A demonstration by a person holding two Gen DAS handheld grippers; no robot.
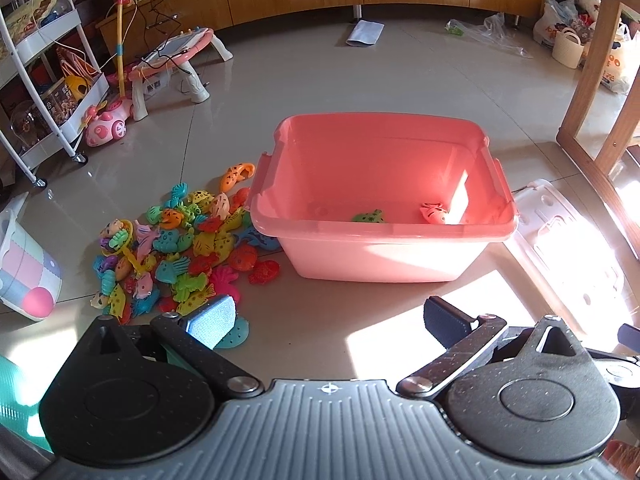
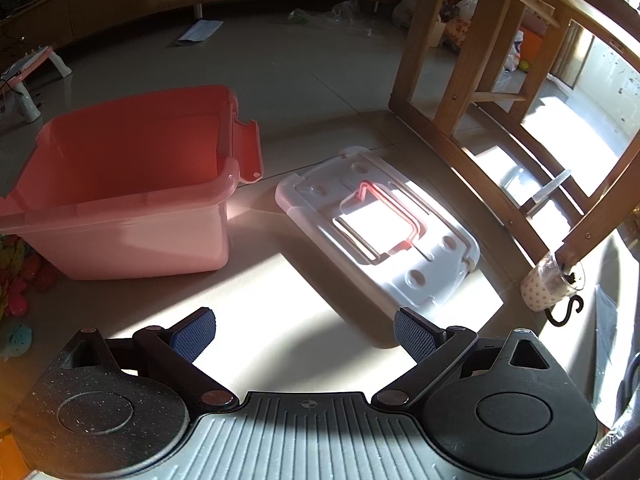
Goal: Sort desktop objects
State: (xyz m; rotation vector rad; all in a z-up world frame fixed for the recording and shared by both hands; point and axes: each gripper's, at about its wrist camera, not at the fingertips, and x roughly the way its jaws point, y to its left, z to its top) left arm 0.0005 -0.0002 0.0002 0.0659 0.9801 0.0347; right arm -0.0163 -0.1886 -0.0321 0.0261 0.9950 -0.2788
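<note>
Glossy pale floor tiles (image 1: 320,68) fill both my views, striped with hard sunlight. Through the left wrist camera I see the pink tub (image 1: 384,252) at centre frame, open-topped, with a green toy fish (image 1: 369,216) and an orange toy fish (image 1: 434,213) lying on its bottom near the front wall. Left of the tub, touching its lower corner, a heap of bright plastic sea toys (image 1: 176,248) spreads over the tiles. My left gripper (image 1: 330,322) hangs at the bottom of the frame, jaws spread wide with nothing between them.

From the right wrist camera the tub (image 2: 120,236) sits at left, and its translucent white lid (image 2: 424,276) lies flat on the floor at centre, just beside it. My right gripper (image 2: 304,334) is likewise spread wide and empty. A wooden chair frame (image 2: 452,80) stands at upper right.
</note>
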